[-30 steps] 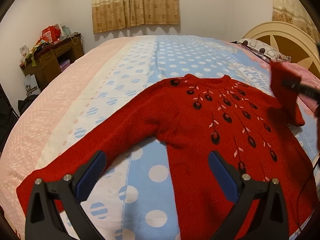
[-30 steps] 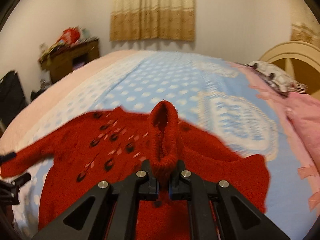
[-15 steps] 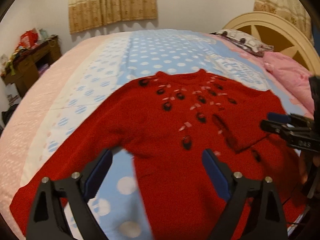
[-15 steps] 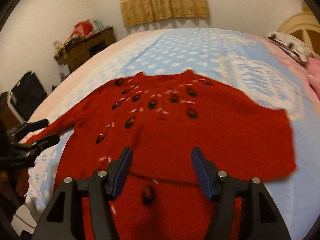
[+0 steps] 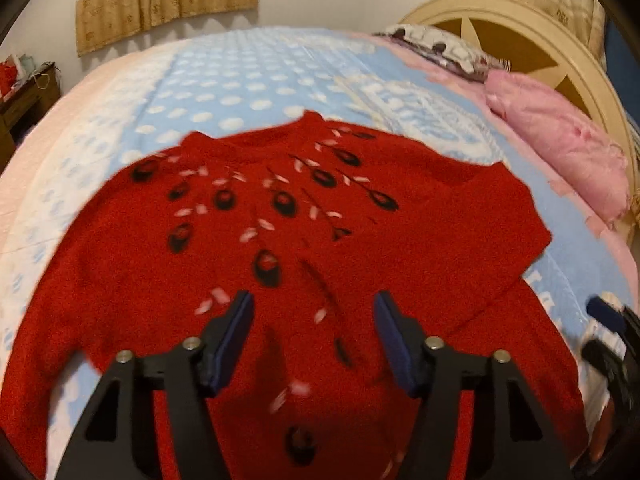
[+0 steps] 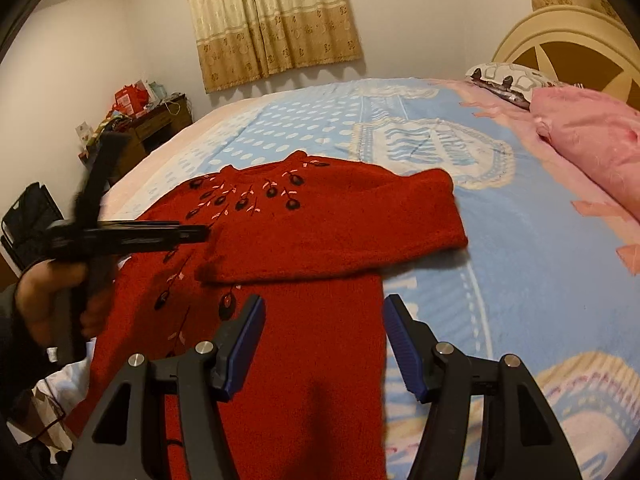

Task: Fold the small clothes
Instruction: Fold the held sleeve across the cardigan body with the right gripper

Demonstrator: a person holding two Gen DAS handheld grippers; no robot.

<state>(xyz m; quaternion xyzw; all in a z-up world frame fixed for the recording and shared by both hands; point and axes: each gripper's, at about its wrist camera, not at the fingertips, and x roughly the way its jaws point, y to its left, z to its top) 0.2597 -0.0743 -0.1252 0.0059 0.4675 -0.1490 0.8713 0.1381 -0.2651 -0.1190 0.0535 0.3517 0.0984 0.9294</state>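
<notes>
1. Two tongs hang empty over the sweater point(image 6: 312, 240) on the bed point(image 6: 520, 240): right tongs point(image 6: 324, 344) parted, left tongs point(image 5: 312, 336) closing on nothing.
2. I risk dragging the folded sleeve point(image 6: 360, 236) loose.

Fuzzy, matt knit on the red sweater point(image 6: 320, 236), with stitched dark and pink motifs across the chest. It's lying on a soft polka-dot blanket point(image 6: 520, 248), cloth with a low nap. Matt black plastic on the right gripper point(image 6: 323, 344), ribbed blue pads point(image 6: 400, 344), shiny metal pins.
</notes>
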